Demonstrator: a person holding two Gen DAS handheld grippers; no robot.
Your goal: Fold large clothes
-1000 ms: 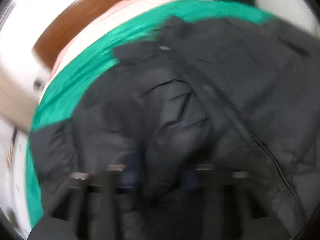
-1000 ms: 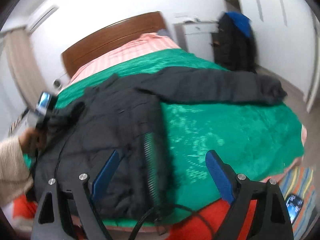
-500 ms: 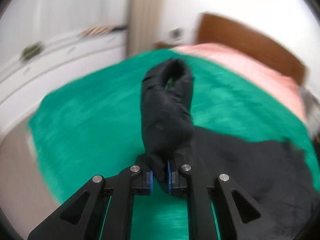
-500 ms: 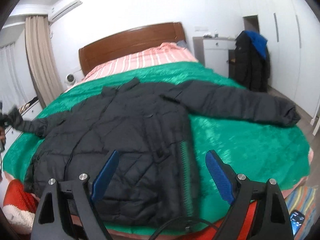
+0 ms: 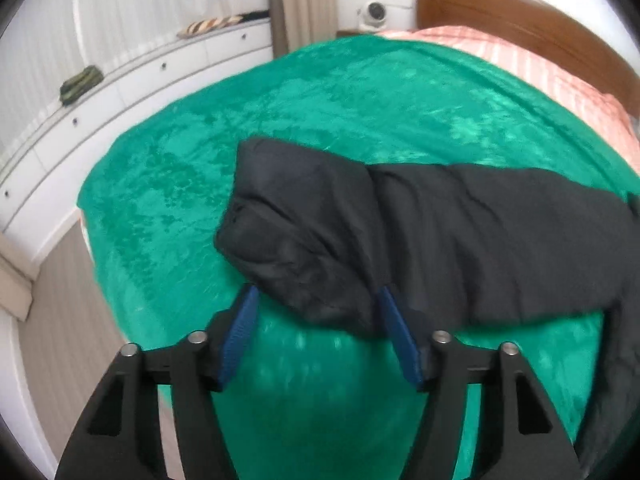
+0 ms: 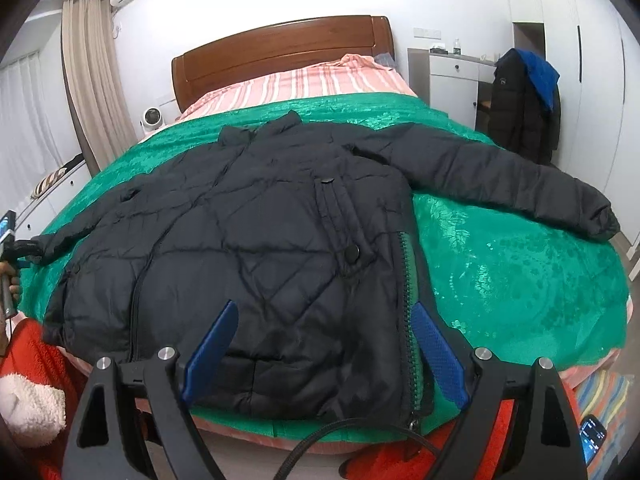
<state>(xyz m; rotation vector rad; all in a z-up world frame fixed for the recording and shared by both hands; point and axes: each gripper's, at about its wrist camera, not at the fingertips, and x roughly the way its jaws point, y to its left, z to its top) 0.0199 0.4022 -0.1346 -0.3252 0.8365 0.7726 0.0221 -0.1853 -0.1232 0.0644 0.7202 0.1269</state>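
**Currently: jacket spread flat, both grippers released**

The black jacket [image 6: 256, 240] lies front-up on the green blanket [image 6: 500, 264], its 2 sleeves extended to either side. The left gripper [image 5: 316, 332] has just been opening; its jaws stand apart around the sleeve cuff [image 5: 296, 248], pads clear of the fabric. The right gripper [image 6: 320, 344] hovers spread wide over the jacket hem, gripping nothing.

Black quilted jacket [image 6: 256, 240] spread flat on green blanket [image 6: 500, 264], sleeves extended both sides. Right gripper [image 6: 324, 344] held wide open over jacket hem, nothing gripped.
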